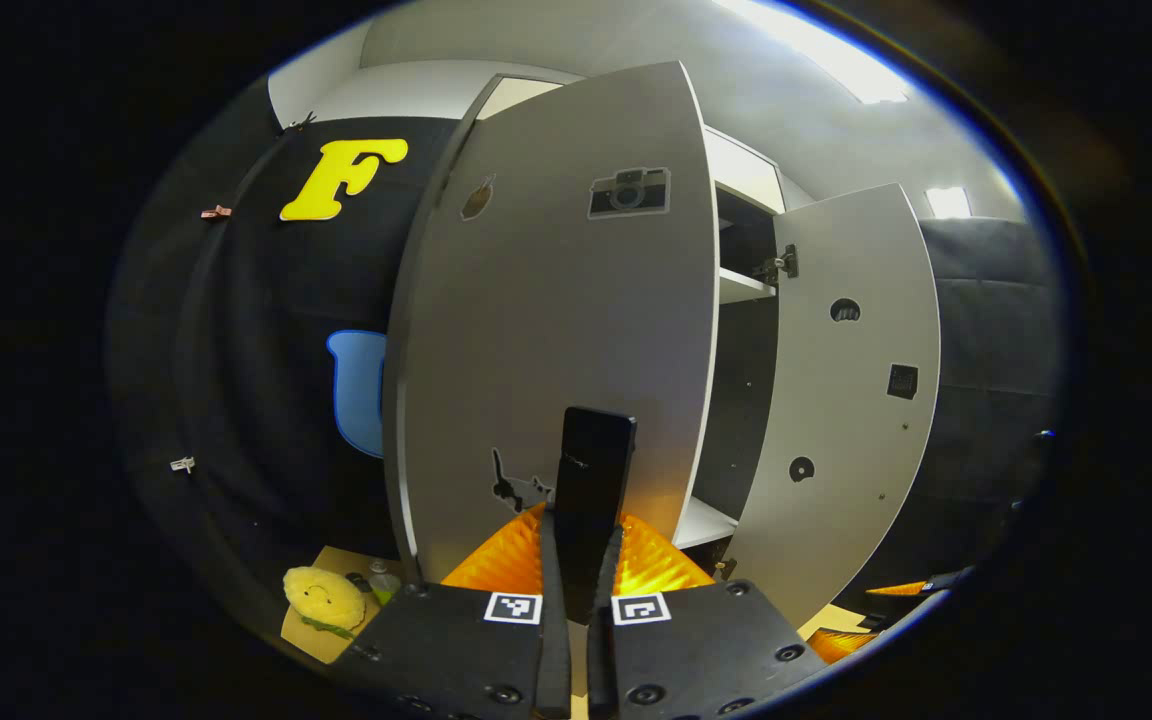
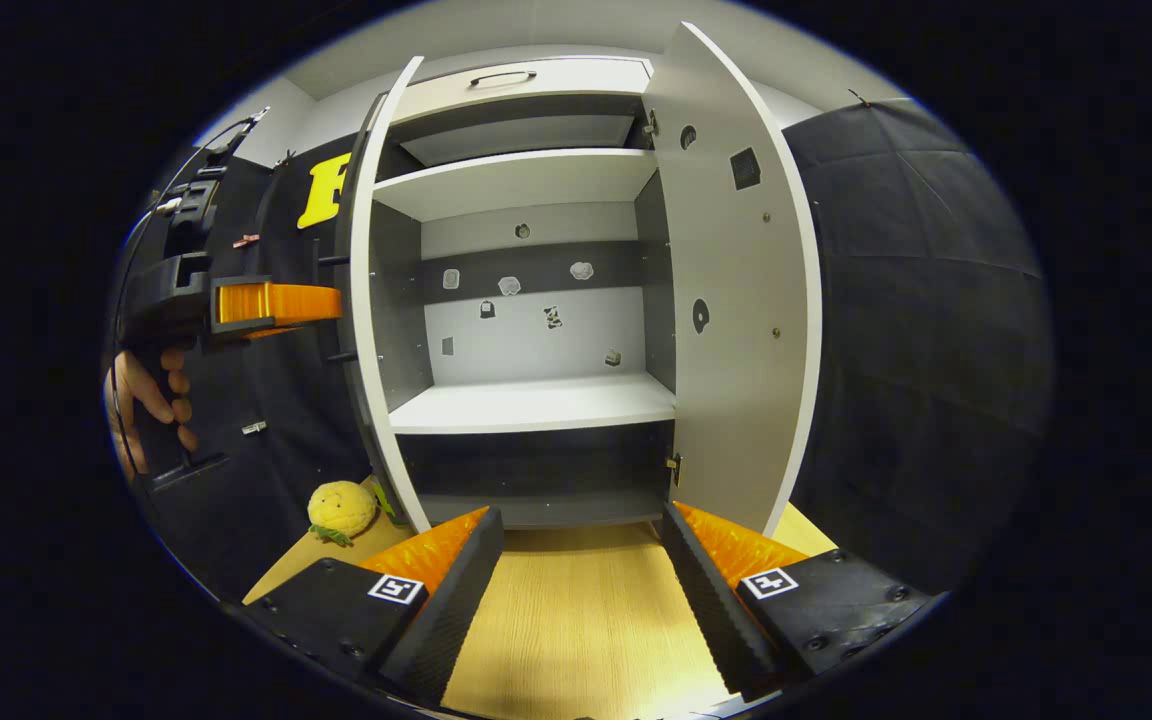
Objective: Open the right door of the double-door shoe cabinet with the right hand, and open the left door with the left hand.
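The left hand-held gripper (image 1: 578,600) pinches the left door's (image 1: 556,320) black handle (image 1: 591,470).

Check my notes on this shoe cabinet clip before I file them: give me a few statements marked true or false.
1. The right door stands open. True.
2. The right gripper is clamped on the right door. False: its fingers are spread apart, holding nothing.
3. The left gripper is closed on a black handle at the left door. True.
4. Shoes fill the shelves. False: the shelves are bare.
5. A yellow plush toy lies by the cabinet's base. True.
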### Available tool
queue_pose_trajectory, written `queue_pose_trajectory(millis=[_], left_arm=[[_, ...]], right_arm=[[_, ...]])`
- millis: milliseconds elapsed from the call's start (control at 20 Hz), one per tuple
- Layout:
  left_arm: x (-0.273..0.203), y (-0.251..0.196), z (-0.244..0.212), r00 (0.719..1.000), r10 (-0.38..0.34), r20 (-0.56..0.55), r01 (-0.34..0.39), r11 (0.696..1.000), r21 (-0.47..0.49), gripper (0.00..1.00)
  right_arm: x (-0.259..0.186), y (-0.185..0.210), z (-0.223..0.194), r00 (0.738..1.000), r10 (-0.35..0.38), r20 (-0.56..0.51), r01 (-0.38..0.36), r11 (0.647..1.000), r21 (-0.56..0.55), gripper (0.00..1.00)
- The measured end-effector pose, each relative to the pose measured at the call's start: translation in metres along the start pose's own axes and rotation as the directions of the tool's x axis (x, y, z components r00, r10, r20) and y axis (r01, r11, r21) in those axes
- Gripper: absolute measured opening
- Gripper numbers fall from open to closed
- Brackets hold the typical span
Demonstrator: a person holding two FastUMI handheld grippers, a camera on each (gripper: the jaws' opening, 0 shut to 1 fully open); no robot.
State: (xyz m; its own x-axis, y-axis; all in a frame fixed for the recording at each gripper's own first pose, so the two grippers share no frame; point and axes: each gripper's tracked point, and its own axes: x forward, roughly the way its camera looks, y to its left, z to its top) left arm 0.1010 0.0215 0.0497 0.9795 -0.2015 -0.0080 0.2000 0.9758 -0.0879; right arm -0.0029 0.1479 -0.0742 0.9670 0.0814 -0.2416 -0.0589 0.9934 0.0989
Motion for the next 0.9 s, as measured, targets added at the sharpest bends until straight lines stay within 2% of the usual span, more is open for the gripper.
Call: queue_pose_trajectory(millis=[450,700,900], left_arm=[[-0.006,0.012,0.003,0.999,0.024,0.022,-0.024,1.000,0.008,0.11],[-0.009,0.025,0.005,0.997,0.065,0.036,-0.066,0.998,0.018,0.11],[-0.011,0.045,0.010,0.990,0.126,0.062,-0.128,0.991,0.039,0.10]], right_arm=[[-0.005,0.006,-0.006,1.000,-0.006,-0.016,0.006,1.000,0.000,0.99],[-0.004,0.018,-0.006,1.000,0.010,-0.015,-0.010,1.000,-0.008,0.99],[-0.001,0.027,-0.008,1.000,0.022,-0.022,-0.022,1.000,-0.016,0.99]])
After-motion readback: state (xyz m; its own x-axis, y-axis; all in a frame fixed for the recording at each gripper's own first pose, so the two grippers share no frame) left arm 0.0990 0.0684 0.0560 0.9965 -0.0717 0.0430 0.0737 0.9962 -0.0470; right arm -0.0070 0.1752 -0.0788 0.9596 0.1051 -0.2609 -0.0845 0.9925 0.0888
